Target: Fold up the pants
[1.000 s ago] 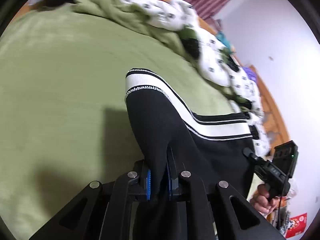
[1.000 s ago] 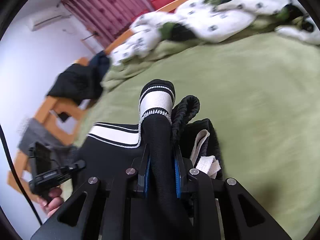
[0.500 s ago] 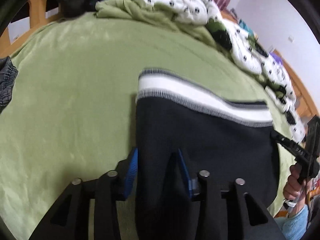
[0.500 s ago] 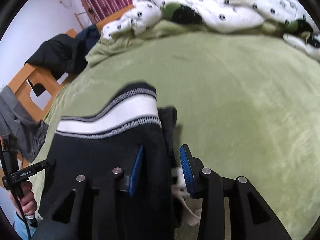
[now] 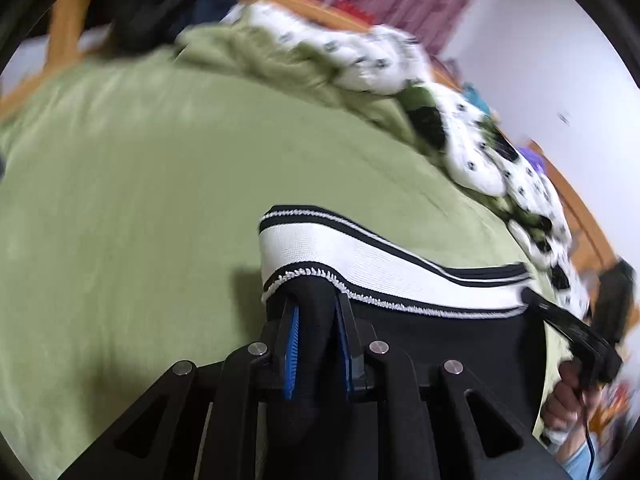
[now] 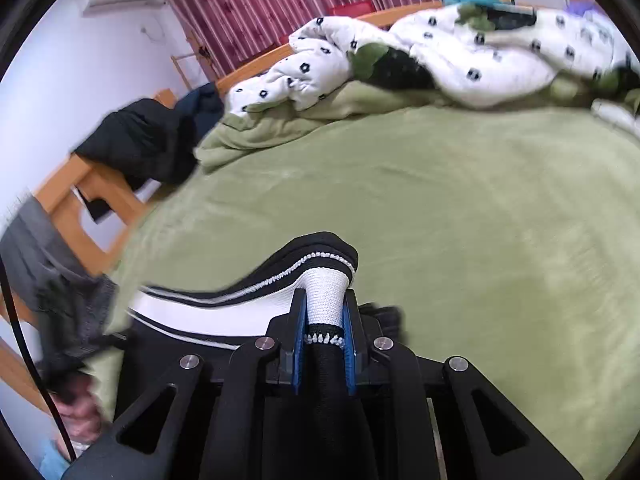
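Note:
The pants [image 5: 420, 328] are black with a wide white waistband [image 5: 360, 264] edged in black stripes, stretched over the green bed [image 5: 140, 200]. My left gripper [image 5: 316, 316] is shut on the black cloth just below the band's left end. My right gripper [image 6: 325, 312] is shut on the white waistband [image 6: 326, 292] at its right end. The band [image 6: 208, 312] runs left from it. The right gripper also shows in the left wrist view [image 5: 576, 336], held by a hand. The rest of the pants is hidden under the grippers.
A white spotted duvet [image 6: 460, 52] and bunched green blanket [image 6: 280, 128] lie along the far side of the bed. Dark clothes [image 6: 152, 140] hang on the wooden bed frame [image 6: 80, 196] at the left. Red curtains [image 6: 280, 0] stand behind.
Both grippers opened half a second ago and have shut again, closer to the waistband. The right one now pinches the white band itself. The views have tilted back up.

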Tool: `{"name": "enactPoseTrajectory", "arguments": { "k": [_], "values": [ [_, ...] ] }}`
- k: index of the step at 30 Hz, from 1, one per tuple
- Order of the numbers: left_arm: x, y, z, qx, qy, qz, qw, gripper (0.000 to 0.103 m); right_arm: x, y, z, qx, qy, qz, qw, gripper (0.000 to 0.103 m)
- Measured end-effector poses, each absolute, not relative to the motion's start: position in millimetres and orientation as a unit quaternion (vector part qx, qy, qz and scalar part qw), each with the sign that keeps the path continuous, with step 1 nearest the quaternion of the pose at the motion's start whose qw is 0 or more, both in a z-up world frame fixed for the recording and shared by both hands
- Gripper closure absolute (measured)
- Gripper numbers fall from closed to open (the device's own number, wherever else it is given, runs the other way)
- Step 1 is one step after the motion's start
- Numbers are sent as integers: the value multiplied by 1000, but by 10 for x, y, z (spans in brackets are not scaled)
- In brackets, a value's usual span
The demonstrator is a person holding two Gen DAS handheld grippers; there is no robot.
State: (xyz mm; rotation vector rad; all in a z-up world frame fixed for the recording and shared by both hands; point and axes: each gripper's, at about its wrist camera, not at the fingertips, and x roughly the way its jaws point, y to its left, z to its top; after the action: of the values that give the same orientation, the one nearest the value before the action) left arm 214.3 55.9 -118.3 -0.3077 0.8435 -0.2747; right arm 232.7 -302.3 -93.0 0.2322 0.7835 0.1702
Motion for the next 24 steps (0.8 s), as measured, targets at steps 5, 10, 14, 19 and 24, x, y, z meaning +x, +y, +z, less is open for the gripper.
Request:
{"name": "enactPoseTrajectory", "arguments": {
  "k": [5,10,14,19,24],
  "values": [
    [2233,560,-1438,-149,446,-96,877,74,2491,-3136,-1156,130,419,65,896,74],
    [2036,438,-883,-77,369,-91,922,53,2212,-3031,-613,111,335,56,934,72],
    [2198,113,-875,-43,364,-131,921,52,2381,-2693,-718,64,347,83,932,72],
    [2504,58,-1433,-7,411,-73,908,54,2655,-2782,-1200,64,394,84,913,79],
    [2500,113,-1432,-15,411,-86,907,54,2658,-2757,-1226,56,389,76,917,82]
  ]
}}
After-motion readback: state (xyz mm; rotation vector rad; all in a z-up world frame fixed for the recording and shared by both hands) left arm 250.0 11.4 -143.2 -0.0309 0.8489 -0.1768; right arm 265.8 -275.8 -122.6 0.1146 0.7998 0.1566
